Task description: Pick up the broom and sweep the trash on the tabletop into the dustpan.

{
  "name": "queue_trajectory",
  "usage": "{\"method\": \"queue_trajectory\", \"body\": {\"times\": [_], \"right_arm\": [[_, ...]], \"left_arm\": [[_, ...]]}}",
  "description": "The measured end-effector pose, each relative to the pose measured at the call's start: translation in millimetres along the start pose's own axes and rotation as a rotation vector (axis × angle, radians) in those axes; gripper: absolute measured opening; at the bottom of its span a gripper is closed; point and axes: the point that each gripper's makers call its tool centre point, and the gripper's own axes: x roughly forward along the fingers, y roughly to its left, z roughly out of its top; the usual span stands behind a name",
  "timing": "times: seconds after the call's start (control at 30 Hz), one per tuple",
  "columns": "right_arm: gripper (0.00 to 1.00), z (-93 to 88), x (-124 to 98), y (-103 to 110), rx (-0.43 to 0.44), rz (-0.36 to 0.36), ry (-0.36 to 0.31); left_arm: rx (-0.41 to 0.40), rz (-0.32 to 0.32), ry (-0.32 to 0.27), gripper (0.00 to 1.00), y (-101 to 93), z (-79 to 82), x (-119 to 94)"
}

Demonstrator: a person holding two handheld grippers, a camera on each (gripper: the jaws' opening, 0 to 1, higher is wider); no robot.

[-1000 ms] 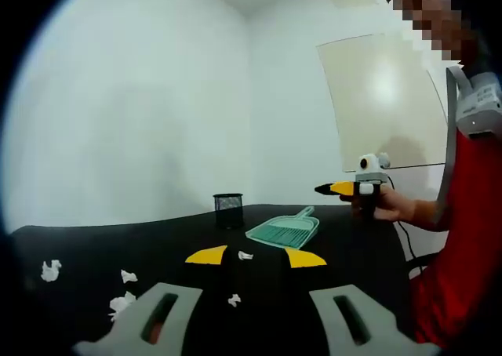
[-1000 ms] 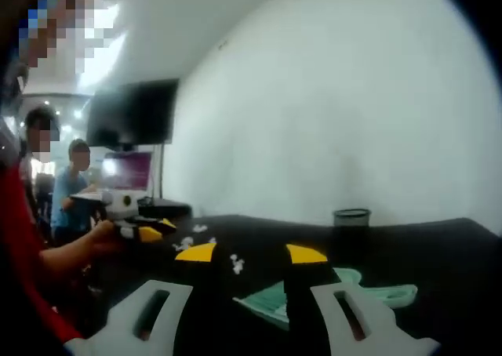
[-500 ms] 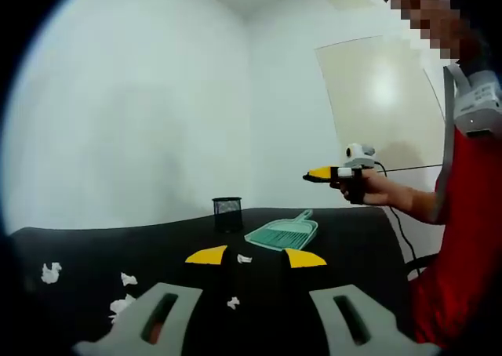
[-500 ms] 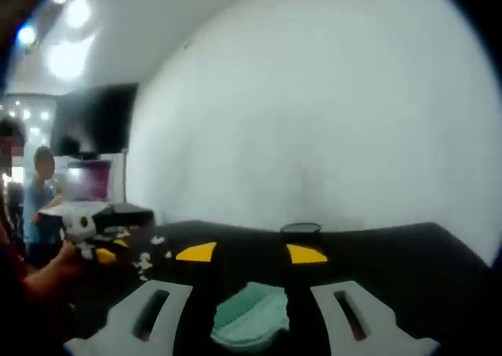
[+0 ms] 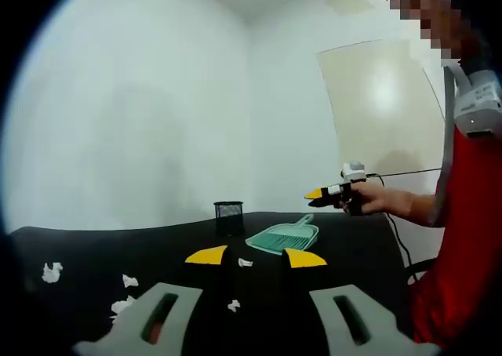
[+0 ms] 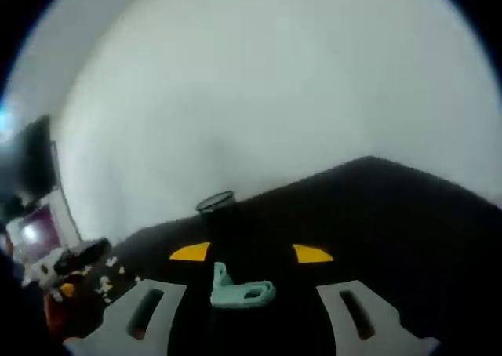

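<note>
A teal dustpan (image 5: 282, 237) with a ribbed face lies on the black table (image 5: 157, 242), handle pointing away from me. My left gripper (image 5: 255, 256) hovers open short of it, yellow tips wide apart, nothing between them. White paper scraps (image 5: 121, 303) lie scattered to the left, and one scrap (image 5: 245, 262) sits between the tips. A hand holds my right gripper (image 5: 315, 193) above the dustpan's far side. In the right gripper view, my right gripper (image 6: 251, 252) is open, and the teal dustpan handle (image 6: 241, 293) lies low between its jaws.
A black mesh cup (image 5: 228, 215) stands behind the dustpan, and the black mesh cup (image 6: 216, 203) also rises beyond the right jaws. A person in a red top (image 5: 463, 238) stands at the table's right end. My left gripper (image 6: 70, 266) and more paper scraps (image 6: 106, 281) are at left.
My right gripper has swung round and dropped toward the dustpan; its handle now sits between the jaws. The left gripper has barely moved.
</note>
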Motion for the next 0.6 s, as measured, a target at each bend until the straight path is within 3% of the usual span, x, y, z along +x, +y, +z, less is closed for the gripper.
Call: {"method": "queue_trajectory", "body": {"times": [0.13,0.27,0.33,0.47,0.6], "right_arm": [[0.41,-23.9,8.7,-4.8,0.163,0.019,0.079],[0.40,-33.8,18.9,-5.4,0.297,0.058,0.112],[0.40,-35.5,22.6,-7.0,0.329,0.065,0.122],[0.39,-53.2,16.5,17.4,0.379,0.079,0.128],[0.35,-51.8,18.2,16.2,0.393,0.070,0.121]], "left_arm": [[0.013,0.000,0.015,0.25,-0.4,-2.4,1.3],[0.008,0.000,0.010,0.24,0.1,-1.8,0.8],[0.004,0.000,0.005,0.24,0.2,-1.1,0.5],[0.006,0.000,0.006,0.24,0.2,-1.4,0.8],[0.007,-0.001,0.008,0.24,0.1,-1.8,1.0]]}}
